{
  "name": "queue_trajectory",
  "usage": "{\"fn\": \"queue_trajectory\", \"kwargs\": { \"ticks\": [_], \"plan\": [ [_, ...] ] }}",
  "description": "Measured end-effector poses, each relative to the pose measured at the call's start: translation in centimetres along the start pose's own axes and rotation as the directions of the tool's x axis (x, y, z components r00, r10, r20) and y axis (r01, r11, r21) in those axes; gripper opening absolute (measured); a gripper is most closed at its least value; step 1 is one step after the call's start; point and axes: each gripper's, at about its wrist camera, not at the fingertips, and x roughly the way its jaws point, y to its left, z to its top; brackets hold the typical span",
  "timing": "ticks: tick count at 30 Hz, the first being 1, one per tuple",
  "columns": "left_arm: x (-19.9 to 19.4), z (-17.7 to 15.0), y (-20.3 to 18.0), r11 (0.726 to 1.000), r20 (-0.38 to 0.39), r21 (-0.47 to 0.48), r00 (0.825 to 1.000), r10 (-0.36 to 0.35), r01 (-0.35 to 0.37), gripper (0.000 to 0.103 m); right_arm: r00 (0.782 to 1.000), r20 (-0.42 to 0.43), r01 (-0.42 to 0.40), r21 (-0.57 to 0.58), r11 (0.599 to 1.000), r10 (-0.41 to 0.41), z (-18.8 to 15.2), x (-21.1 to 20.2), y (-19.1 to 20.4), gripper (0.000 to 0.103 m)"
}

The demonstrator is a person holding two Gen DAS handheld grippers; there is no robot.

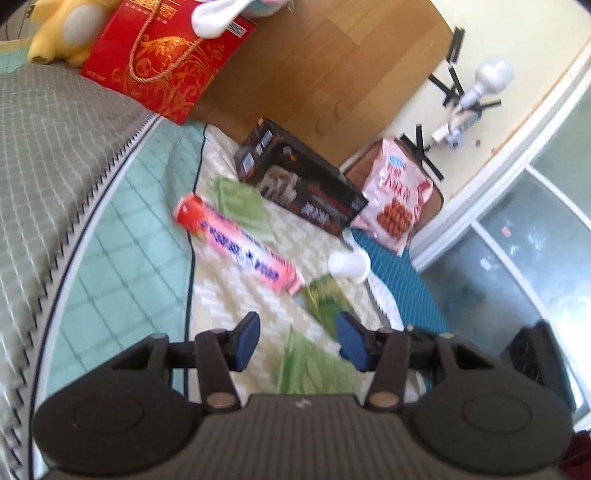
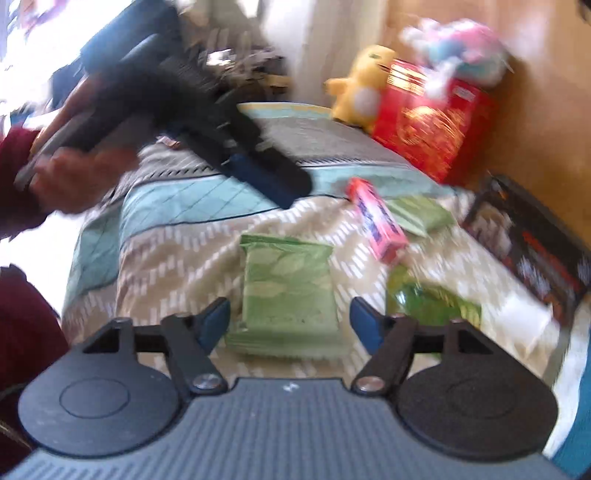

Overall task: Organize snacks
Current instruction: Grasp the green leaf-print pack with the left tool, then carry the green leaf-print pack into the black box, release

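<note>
Snacks lie on a patterned bedspread [image 1: 229,295]. A long pink box [image 1: 238,245] lies in the middle, also in the right wrist view [image 2: 378,223]. A black box [image 1: 301,184] and a pink bag [image 1: 397,195] lie beyond it. Light green packets [image 1: 240,199] [image 1: 314,369] and a dark green packet [image 1: 325,301] lie around. My left gripper [image 1: 299,339] is open and empty above the near green packet. My right gripper [image 2: 290,321] is open and empty, its fingers either side of a light green packet [image 2: 286,291]. The left gripper [image 2: 266,177] shows there too.
A red gift box [image 1: 166,62] with a yellow plush toy [image 1: 70,26] stands at the bed's head against a wooden board [image 1: 332,66]. A white cup [image 1: 349,264] lies by the bed edge. A grey quilted cover [image 1: 48,147] lies at the left.
</note>
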Motion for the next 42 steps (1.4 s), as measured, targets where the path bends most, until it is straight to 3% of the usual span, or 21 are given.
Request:
{"fn": "queue_trajectory", "kwargs": {
  "ticks": [4, 6, 8, 9, 10, 11, 18, 22, 29, 36, 42],
  "plan": [
    [0.4, -0.7, -1.0, 0.998, -0.022, 0.056, 1.0, 0.007, -0.005, 0.047, 1.0, -0.019, 0.013, 0.115, 0.993, -0.011, -1.3, -0.1, -0.4, 0.075],
    [1.2, -0.9, -1.2, 0.997, -0.043, 0.07, 0.999, 0.019, -0.016, 0.042, 1.0, -0.002, 0.031, 0.166, 0.986, -0.031, -1.5, -0.1, -0.5, 0.071],
    [2.2, -1.4, -1.1, 0.998, -0.093, 0.066, 0.995, 0.023, -0.017, 0.022, 0.999, 0.007, 0.04, 0.213, 0.976, -0.042, -1.5, -0.5, -0.6, 0.068],
    [2.5, -1.8, -1.1, 0.998, -0.107, 0.066, 0.994, 0.028, -0.021, 0.02, 0.999, 0.012, 0.042, 0.234, 0.971, -0.046, -1.5, -0.6, -0.6, 0.066],
    [2.6, -2.3, -1.2, 0.998, -0.116, 0.066, 0.993, 0.026, -0.019, 0.021, 0.998, 0.016, 0.048, 0.244, 0.969, -0.053, -1.6, -0.7, -0.5, 0.049],
    [2.5, -2.7, -1.2, 0.998, -0.125, 0.056, 0.992, 0.006, 0.001, 0.02, 0.998, 0.018, 0.056, 0.242, 0.969, -0.062, -1.6, -0.9, -0.5, 0.042],
    [2.0, -5.8, -2.8, 0.998, -0.169, 0.024, 0.984, -0.049, 0.054, 0.02, 1.0, 0.009, -0.002, 0.242, 0.97, 0.0, -3.6, -3.7, 0.7, 0.041],
    [3.0, -5.9, -4.5, 0.996, -0.198, 0.07, 0.979, -0.045, 0.06, 0.022, 1.0, 0.011, -0.013, 0.273, 0.962, 0.01, -4.3, -4.6, 0.1, 0.04],
    [5.9, 0.3, -7.0, 0.986, -0.155, 0.157, 0.987, -0.033, 0.057, 0.022, 0.99, 0.096, 0.068, 0.325, 0.943, -0.104, -2.6, -5.1, -3.9, 0.04],
    [11.4, 9.3, -9.2, 0.976, -0.051, 0.215, 0.999, -0.019, 0.029, 0.024, 0.948, 0.168, 0.194, 0.369, 0.909, -0.27, 1.3, -4.1, -11.4, 0.04],
    [15.6, 16.0, -8.5, 0.977, 0.048, 0.209, 0.998, 0.029, -0.039, 0.03, 0.93, 0.196, 0.21, 0.406, 0.889, -0.309, 5.3, -0.7, -19.0, 0.041]
  ]
}}
